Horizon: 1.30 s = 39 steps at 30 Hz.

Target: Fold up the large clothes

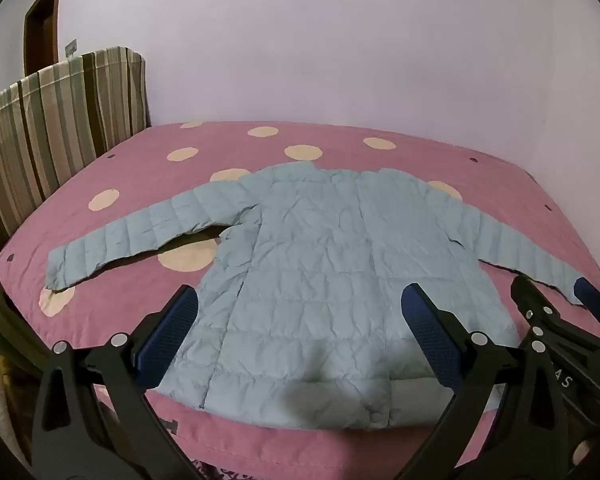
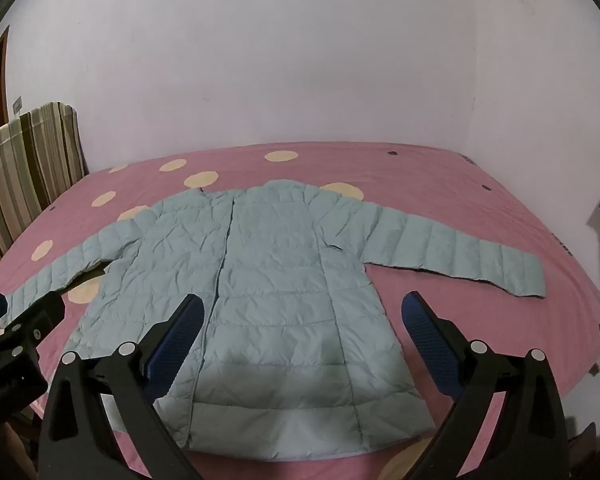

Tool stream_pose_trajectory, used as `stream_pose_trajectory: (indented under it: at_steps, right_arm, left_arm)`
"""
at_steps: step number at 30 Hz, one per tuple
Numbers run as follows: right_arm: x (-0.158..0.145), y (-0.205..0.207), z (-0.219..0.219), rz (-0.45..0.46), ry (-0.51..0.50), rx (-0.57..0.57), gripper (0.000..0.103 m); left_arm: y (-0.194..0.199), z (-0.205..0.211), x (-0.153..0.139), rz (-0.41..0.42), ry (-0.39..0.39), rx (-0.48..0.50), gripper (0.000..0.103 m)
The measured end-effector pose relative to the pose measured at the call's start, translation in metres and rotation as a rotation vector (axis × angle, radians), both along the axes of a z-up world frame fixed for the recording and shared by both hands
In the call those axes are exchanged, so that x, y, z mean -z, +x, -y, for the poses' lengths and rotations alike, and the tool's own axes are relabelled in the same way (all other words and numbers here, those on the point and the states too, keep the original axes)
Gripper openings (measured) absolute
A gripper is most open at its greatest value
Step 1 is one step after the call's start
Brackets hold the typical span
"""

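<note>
Jacket (image 1: 324,280) spread flat, sleeves out, ready for folding; left gripper (image 1: 300,344) and right gripper (image 2: 300,344) poised above its hem, jaws apart, empty.

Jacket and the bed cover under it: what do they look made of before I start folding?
Jacket: looks like thin synthetic shell, nylon or polyester, with light padding; stitched quilt channels across body and sleeves, fine crinkles, faint sheen. Likely slippery, though that is a guess. Bed cover: seems matte woven fabric, perhaps cotton; pink with cream dots, soft wrinkles, no shine. Both grippers are open above the hem.
</note>
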State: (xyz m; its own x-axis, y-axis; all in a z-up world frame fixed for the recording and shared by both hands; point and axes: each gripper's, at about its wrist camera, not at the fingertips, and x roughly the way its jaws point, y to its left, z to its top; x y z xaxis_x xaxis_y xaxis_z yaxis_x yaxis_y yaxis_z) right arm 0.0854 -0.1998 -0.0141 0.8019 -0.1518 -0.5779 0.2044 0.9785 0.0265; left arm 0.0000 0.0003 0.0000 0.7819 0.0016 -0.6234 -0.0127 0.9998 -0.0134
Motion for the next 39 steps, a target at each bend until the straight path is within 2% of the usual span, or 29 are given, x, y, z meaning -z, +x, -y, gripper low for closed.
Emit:
stream_pose_trajectory:
  at_steps: [8, 39]
  right_arm:
    - [0.0105, -0.0029, -0.0046, 0.0, -0.004, -0.001, 0.098]
    - [0.0109, -0.0026, -0.0061, 0.0, -0.008, -0.002, 0.098]
  left_arm:
    - [-0.0018, 0.002, -0.0007, 0.006, 0.01, -0.002, 0.101]
    - [-0.0043, 0.0008, 0.0052, -0.009, -0.003, -0.005, 0.101]
